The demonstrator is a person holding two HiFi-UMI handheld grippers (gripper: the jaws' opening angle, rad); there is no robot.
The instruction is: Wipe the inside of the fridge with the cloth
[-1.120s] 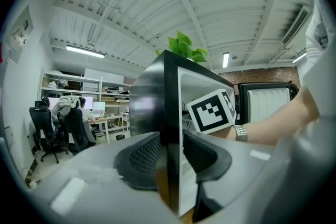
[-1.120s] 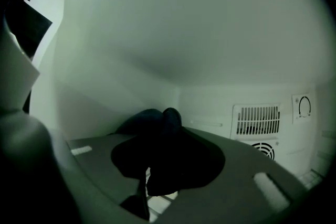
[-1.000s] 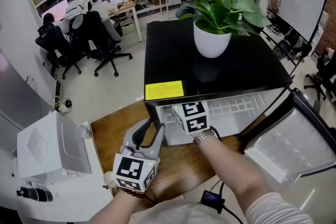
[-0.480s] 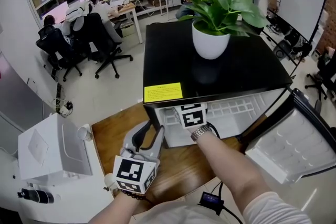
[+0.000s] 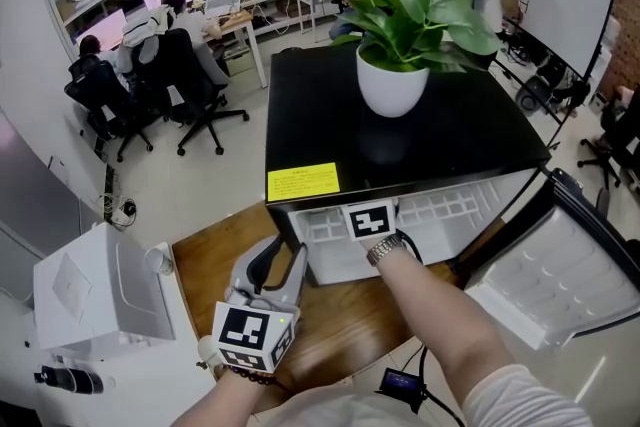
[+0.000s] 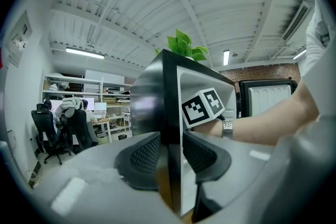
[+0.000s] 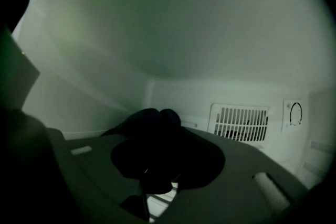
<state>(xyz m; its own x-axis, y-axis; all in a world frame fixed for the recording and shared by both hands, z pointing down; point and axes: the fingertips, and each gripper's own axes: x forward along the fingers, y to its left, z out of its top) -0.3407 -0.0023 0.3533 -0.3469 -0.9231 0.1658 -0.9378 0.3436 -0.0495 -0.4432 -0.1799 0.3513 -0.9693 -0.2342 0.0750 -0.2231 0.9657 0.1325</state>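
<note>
A black mini fridge (image 5: 420, 130) stands with its door (image 5: 560, 285) swung open to the right. My right gripper (image 7: 160, 157) reaches into the white interior. In the head view only its marker cube (image 5: 370, 220) and the forearm show. It is shut on a dark cloth (image 7: 149, 120), which bulges out ahead of the jaws in front of the back wall. My left gripper (image 5: 280, 253) sits at the fridge's front left corner. In the left gripper view its jaws (image 6: 170, 152) straddle the left side wall's front edge (image 6: 170, 107), with a pad pressed on each face.
A potted plant (image 5: 395, 75) stands on the fridge top. Inside, a vent grille (image 7: 241, 122) and a dial (image 7: 295, 113) sit on the back wall. A white box (image 5: 95, 290) stands at the lower left on the floor. People sit at desks (image 5: 190, 45) behind.
The right gripper's marker cube has shifted a little to the right along the fridge opening. The left gripper has stayed at the fridge's corner.
</note>
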